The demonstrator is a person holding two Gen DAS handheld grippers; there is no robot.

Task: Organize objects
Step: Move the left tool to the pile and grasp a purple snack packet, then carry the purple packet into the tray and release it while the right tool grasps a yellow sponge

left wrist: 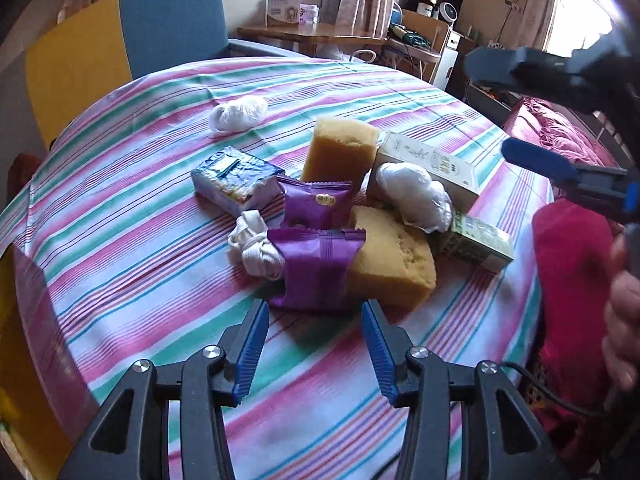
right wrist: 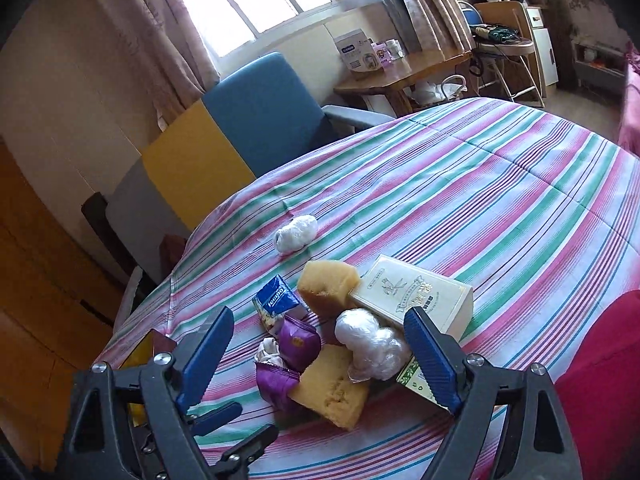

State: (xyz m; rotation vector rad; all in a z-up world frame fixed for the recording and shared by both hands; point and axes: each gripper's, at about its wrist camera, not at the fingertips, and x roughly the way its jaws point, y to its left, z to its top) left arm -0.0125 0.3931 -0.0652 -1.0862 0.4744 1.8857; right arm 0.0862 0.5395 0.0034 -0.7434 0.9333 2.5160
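Things are lying in a small heap on the striped desk (left wrist: pixel 120 168), and both claws are hanging over it with nothing in them.

The left claw (left wrist: pixel 315 344) is gaping wide, its two blue fingers spread apart, and it is holding nothing. The near purple snack pack (left wrist: pixel 316 268) is sitting right in front of it, just past the fingertips and in line with the gap. The pack's long side is running away from the claw, so the fingers would be closing across its short width. A knotted white cloth (left wrist: pixel 256 246) is touching the pack on its left, and a yellow sponge (left wrist: pixel 390 258) is touching it on its right. Another purple pack (left wrist: pixel 316 202) is lying just beyond it.

The right claw (right wrist: pixel 320 356) is also wide open and empty. It is looking down at the heap from higher up, with a white plastic bundle (right wrist: pixel 372 344) and the same yellow sponge between its fingers in the right view.

I think the left claw is the nearer one to the near purple pack, so it is likely the first thing to be picked up. The tight neighbours could get pinched too.
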